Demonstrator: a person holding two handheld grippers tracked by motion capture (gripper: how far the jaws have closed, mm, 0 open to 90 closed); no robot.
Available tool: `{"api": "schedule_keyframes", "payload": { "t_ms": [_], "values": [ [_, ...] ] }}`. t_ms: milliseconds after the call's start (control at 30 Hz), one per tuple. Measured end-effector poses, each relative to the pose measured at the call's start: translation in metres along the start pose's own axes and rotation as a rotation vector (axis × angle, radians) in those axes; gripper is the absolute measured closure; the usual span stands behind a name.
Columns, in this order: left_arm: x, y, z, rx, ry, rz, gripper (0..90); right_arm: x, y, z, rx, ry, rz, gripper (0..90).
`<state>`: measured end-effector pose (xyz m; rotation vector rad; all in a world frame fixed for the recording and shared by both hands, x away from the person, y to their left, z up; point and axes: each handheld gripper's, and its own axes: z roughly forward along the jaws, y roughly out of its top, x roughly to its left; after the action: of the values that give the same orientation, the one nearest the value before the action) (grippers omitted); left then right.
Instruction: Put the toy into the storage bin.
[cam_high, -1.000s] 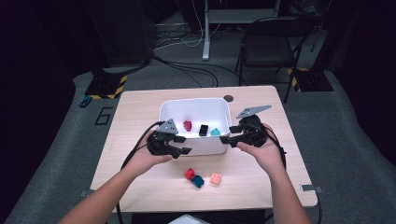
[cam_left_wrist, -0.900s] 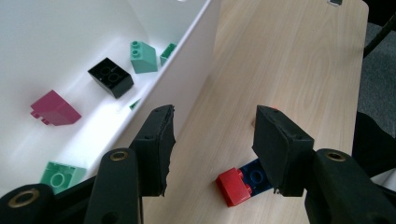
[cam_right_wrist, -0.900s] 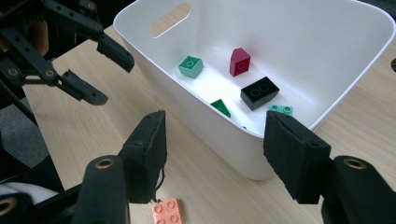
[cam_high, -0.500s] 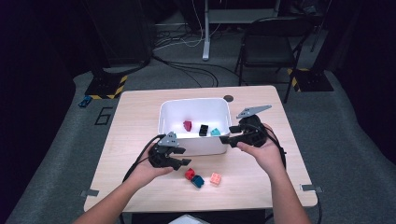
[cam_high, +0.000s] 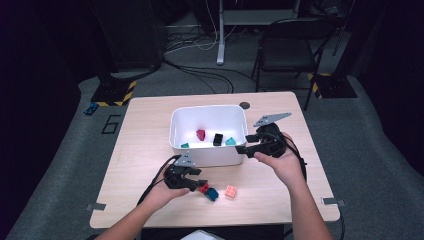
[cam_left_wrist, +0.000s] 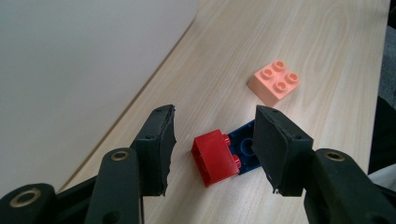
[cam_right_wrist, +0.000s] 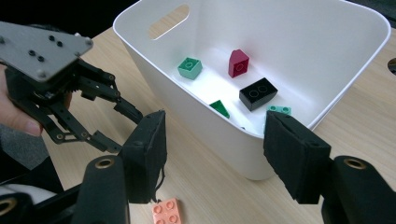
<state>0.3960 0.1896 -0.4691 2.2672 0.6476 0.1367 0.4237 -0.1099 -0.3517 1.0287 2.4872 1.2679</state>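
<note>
Two bricks lie between the jaws of the left gripper (cam_left_wrist: 212, 149): a red brick (cam_left_wrist: 215, 157) on its side and, behind it, a blue brick (cam_left_wrist: 243, 147) partly hidden by the red one and by the right-hand pad. In the high view both bricks (cam_high: 204, 188) (cam_high: 211, 194) are small and half covered by the left gripper (cam_high: 196, 186), so contact cannot be read there. The left gripper view shows the jaws apart, with clear table on either side of the red brick; neither pad presses on it. Whether the far pad touches the blue brick cannot be told.

The pink brick (cam_left_wrist: 274, 82) sits on the table (cam_high: 150, 150) just beyond, apart from the pair; in the right gripper view it is cut off by the bottom edge (cam_right_wrist: 167, 212).

The right gripper (cam_right_wrist: 212, 149) stands wide apart and holds nothing. It hangs at the near right corner of the white bin (cam_right_wrist: 154, 51); in the high view (cam_high: 242, 148) its tips are at the bin's rim, contact not discernible.

Inside the bin: a dark red brick (cam_right_wrist: 238, 62), a black brick (cam_right_wrist: 258, 93), a light green brick (cam_right_wrist: 190, 67), a dark green wedge (cam_right_wrist: 218, 108) partly hidden by the near wall, and a teal brick (cam_right_wrist: 279, 110) half behind the right gripper's pad.
</note>
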Motion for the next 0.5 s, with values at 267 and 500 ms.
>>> {"api": "schedule_keyframes", "payload": {
  "t_ms": [267, 500],
  "values": [
    [-0.001, -0.008, 0.014, 0.028, 0.002, 0.0, 48.2, 0.0, 0.0, 0.001, 0.001, 0.001, -0.003, 38.8],
    [-0.002, -0.014, 0.023, 0.039, -0.004, -0.002, 48.2, 0.001, 0.0, 0.001, 0.003, 0.002, -0.001, 38.7]
  ]
}}
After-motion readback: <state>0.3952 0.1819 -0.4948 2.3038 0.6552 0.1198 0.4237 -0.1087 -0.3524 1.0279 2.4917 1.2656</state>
